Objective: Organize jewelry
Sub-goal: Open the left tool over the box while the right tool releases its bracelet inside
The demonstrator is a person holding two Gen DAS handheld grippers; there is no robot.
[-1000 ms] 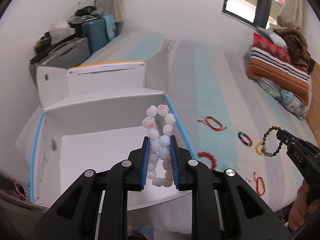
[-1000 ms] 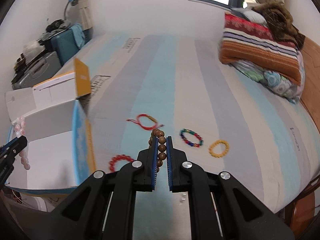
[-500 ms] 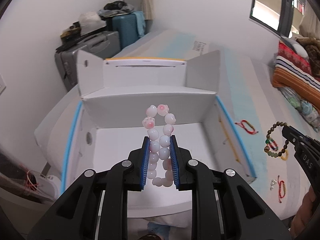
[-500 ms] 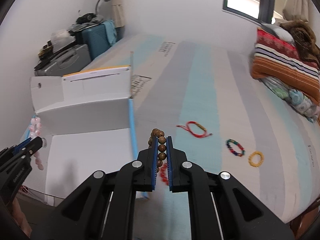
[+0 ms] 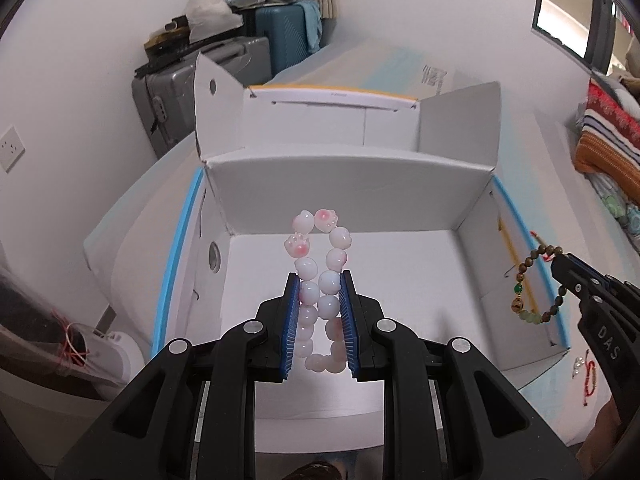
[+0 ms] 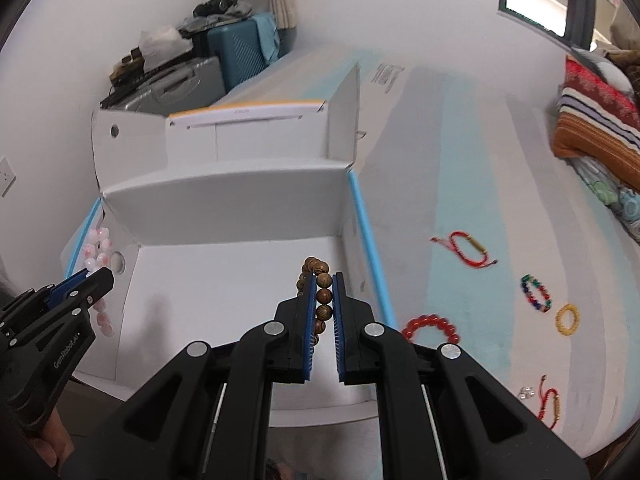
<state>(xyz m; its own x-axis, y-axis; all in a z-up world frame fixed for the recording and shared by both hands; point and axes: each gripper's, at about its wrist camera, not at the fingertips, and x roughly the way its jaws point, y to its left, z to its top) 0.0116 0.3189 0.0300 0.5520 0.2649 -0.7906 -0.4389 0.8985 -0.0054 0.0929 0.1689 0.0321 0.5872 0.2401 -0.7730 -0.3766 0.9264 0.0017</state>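
Observation:
My left gripper (image 5: 319, 280) is shut on a pink and white bead bracelet (image 5: 320, 256) and holds it upright over the open white box (image 5: 352, 196). My right gripper (image 6: 323, 278) is shut on a brown wooden bead bracelet (image 6: 318, 276), over the right part of the same box (image 6: 224, 196). In the left wrist view the right gripper (image 5: 558, 266) holds the brown bracelet (image 5: 524, 276) by the box's right wall. The left gripper (image 6: 100, 276) shows at the box's left wall in the right wrist view. The box floor is bare.
On the striped bed to the right of the box lie a red bead bracelet (image 6: 430, 326), a red cord bracelet (image 6: 468, 248), a multicolour bracelet (image 6: 535, 294), a yellow ring bracelet (image 6: 567, 319) and another red cord (image 6: 549, 404). Suitcases (image 5: 208, 80) stand behind the box.
Both grippers have swung left from the bed to over the box, each still holding its bracelet. The box now fills the middle of both views.

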